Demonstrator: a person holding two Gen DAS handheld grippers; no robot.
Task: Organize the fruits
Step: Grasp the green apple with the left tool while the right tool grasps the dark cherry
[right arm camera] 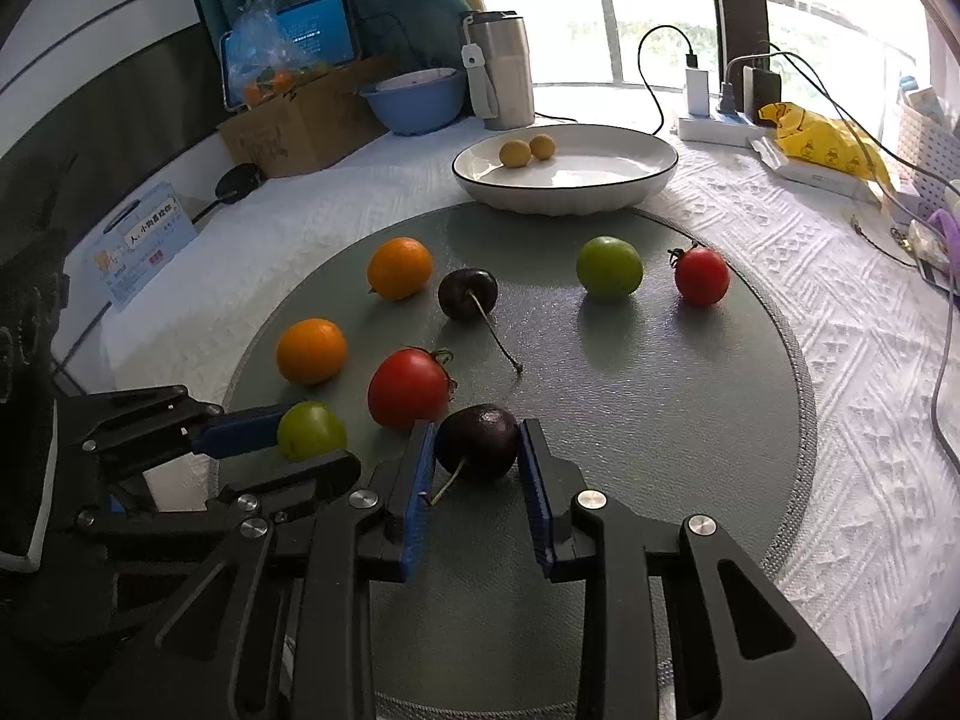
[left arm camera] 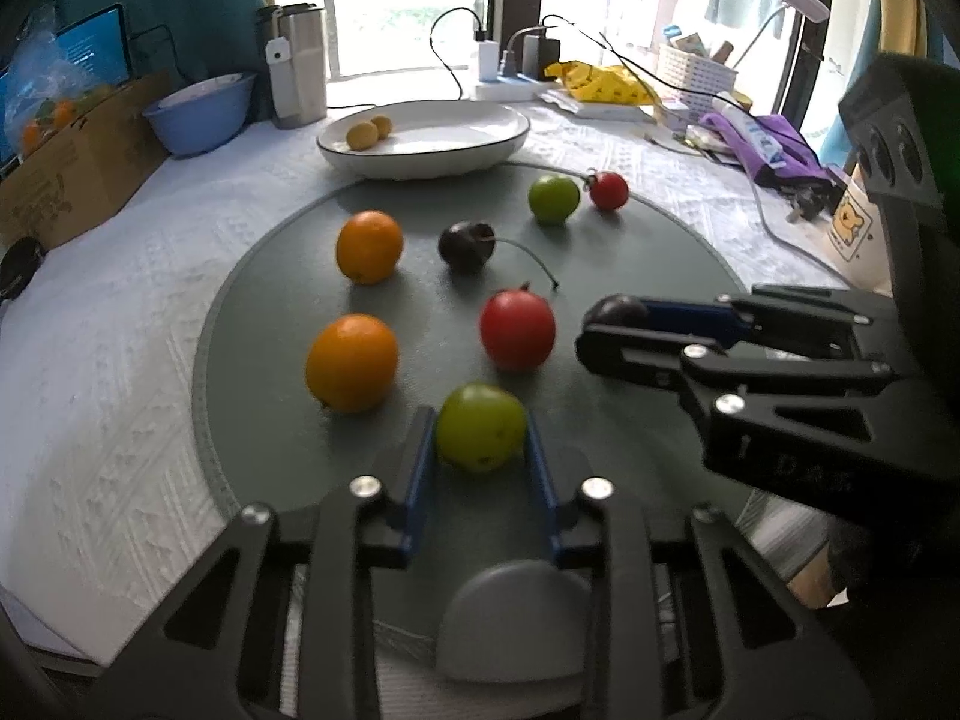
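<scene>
On the round grey mat (left arm camera: 630, 240) lie two oranges (left arm camera: 368, 246), two red tomatoes (left arm camera: 517, 329), two green fruits and two dark cherries. My left gripper (left arm camera: 480, 435) is shut on the near green fruit (left arm camera: 480, 427), which rests on the mat; it also shows in the right wrist view (right arm camera: 310, 429). My right gripper (right arm camera: 477, 444) is shut on a dark cherry (right arm camera: 477, 441) on the mat; in the left wrist view that cherry (left arm camera: 618, 311) sits between its fingers. The second cherry (right arm camera: 467, 293) with a long stem lies mid-mat. The white plate (left arm camera: 456, 159) behind the mat holds two small yellow fruits (left arm camera: 362, 135).
A blue bowl (left arm camera: 201, 111), a steel tumbler (left arm camera: 298, 63) and a cardboard box (left arm camera: 78, 168) stand at the back left. A power strip with cables (left arm camera: 510, 84), a yellow bag (left arm camera: 597, 84), a white basket (left arm camera: 696, 69) and purple cloth (left arm camera: 774, 147) crowd the back right.
</scene>
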